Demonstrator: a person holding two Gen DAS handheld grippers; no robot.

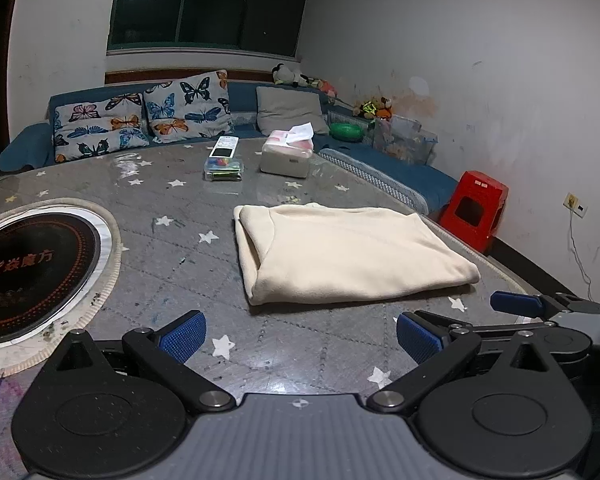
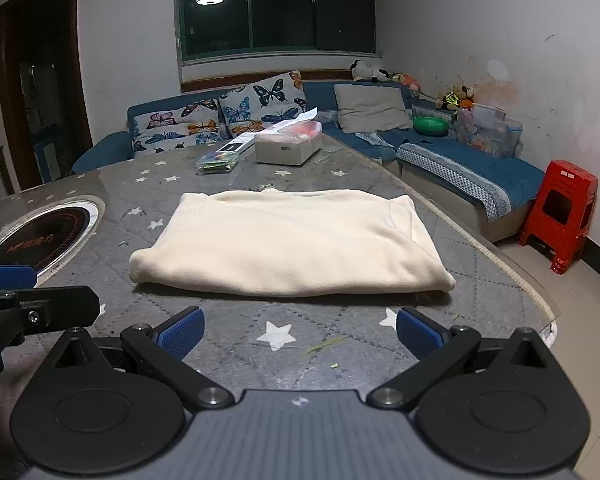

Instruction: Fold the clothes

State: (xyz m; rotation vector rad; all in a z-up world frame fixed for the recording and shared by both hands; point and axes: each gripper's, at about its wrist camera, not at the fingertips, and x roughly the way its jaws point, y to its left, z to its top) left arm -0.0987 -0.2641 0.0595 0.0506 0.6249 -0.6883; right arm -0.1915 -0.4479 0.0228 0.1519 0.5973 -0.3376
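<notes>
left tool (image 1: 300, 338) and right tool (image 2: 300, 334) both spread wide, side by side.

A folded garment (image 2: 288, 244) lies on the table (image 2: 300, 352), just ahead of both grippers. Left of it, a round cooktop (image 1: 32, 264) is set into the table. Behind the garment stand a tissue box (image 2: 288, 146) and, to its left, a small case (image 2: 218, 162). Behind the table runs a sofa (image 2: 440, 148); a stool (image 2: 558, 214) stands on the floor to the right.

Garment (image 2: 288, 244): soft matt cream fleece-like cloth. Table (image 2: 300, 354): quilted grey star-print fabric under a glossy clear sheet. Both grippers' pads (image 1: 184, 336): ribbed blue rubbery surface, arms matt black plastic. Stool (image 2: 560, 212): glossy red plastic.
</notes>
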